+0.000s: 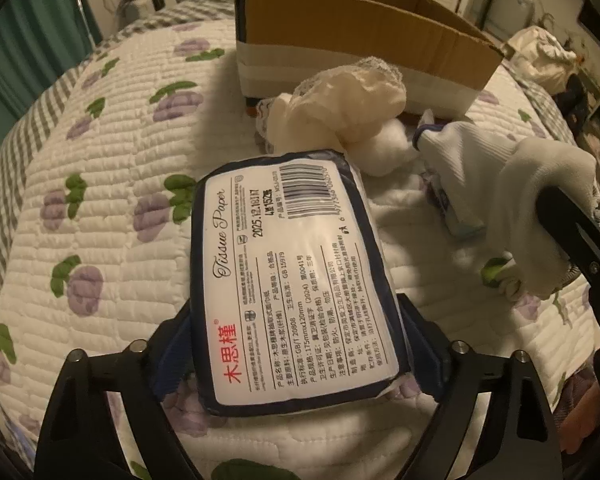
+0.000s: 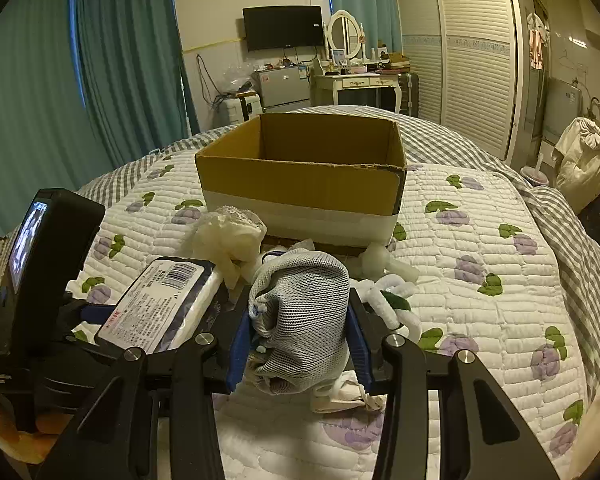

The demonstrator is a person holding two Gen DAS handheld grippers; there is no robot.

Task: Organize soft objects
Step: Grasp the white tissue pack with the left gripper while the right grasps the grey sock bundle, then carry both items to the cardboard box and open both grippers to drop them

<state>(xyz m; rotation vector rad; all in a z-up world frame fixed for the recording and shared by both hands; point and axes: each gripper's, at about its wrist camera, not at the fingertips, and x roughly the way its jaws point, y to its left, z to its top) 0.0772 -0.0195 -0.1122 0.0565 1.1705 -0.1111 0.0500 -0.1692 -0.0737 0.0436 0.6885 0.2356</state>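
My left gripper [image 1: 296, 344] is shut on a tissue paper pack [image 1: 296, 276], white with a dark blue border, held just above the bed. The pack also shows in the right wrist view [image 2: 160, 304]. My right gripper [image 2: 300, 340] is shut on a bundled grey-white mesh cloth [image 2: 300, 320], also seen in the left wrist view [image 1: 540, 200]. An open cardboard box [image 2: 304, 184] stands on the bed ahead of both grippers; it appears in the left wrist view [image 1: 360, 40] too. A cream lace-edged bundle [image 1: 352, 96] and other small white soft items [image 2: 384, 260] lie in front of the box.
The bed has a white quilt with purple flowers [image 2: 480, 280] and a grey checked blanket [image 2: 560, 208]. Teal curtains [image 2: 100, 60], a wall TV [image 2: 284, 26], a dressing table [image 2: 356, 80] and a wardrobe [image 2: 468, 52] are behind. A heap of white laundry [image 2: 584, 160] is at the right.
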